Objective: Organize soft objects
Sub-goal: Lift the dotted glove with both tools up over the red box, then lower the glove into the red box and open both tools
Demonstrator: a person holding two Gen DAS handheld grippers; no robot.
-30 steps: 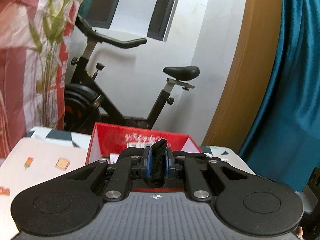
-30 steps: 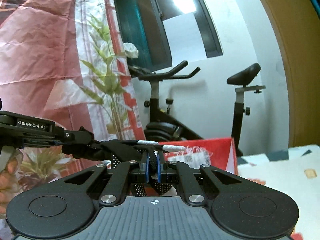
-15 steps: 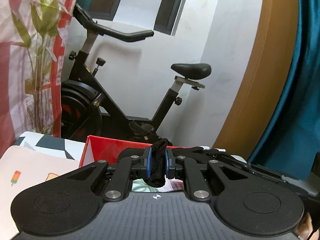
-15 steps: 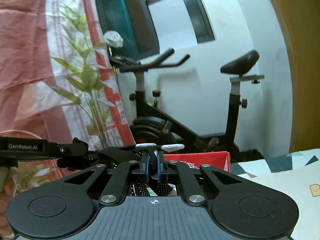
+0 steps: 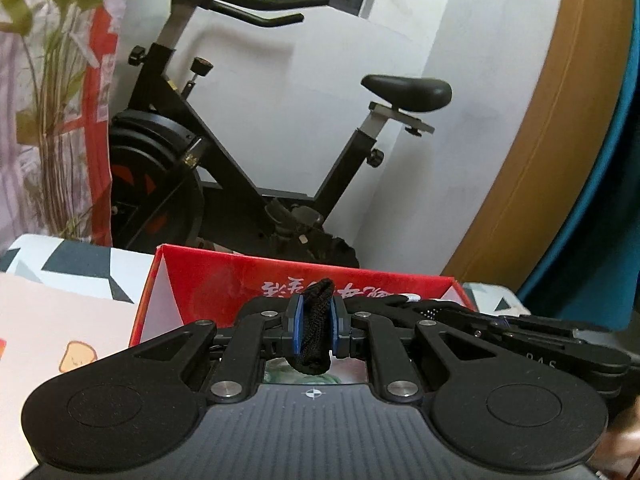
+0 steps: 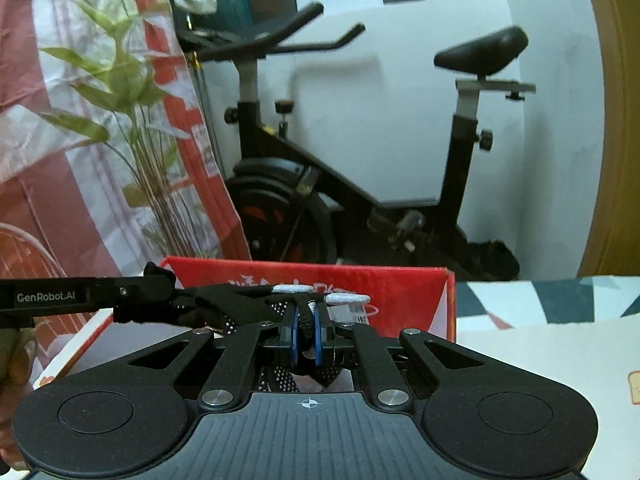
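A black knit glove with white grip dots is stretched between both grippers, each set of jaws clamped on it, above the open red cardboard box at twelve o'clock. Step in hand, likely: carrying it over. Next: lower and release inside.

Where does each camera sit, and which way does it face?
Left wrist: on the left gripper, facing forward over the red box toward the bike; own fingers clamp a black glove.
Right wrist: on the right gripper, same heading; left gripper enters at left.
Shared: box, bike, glove.
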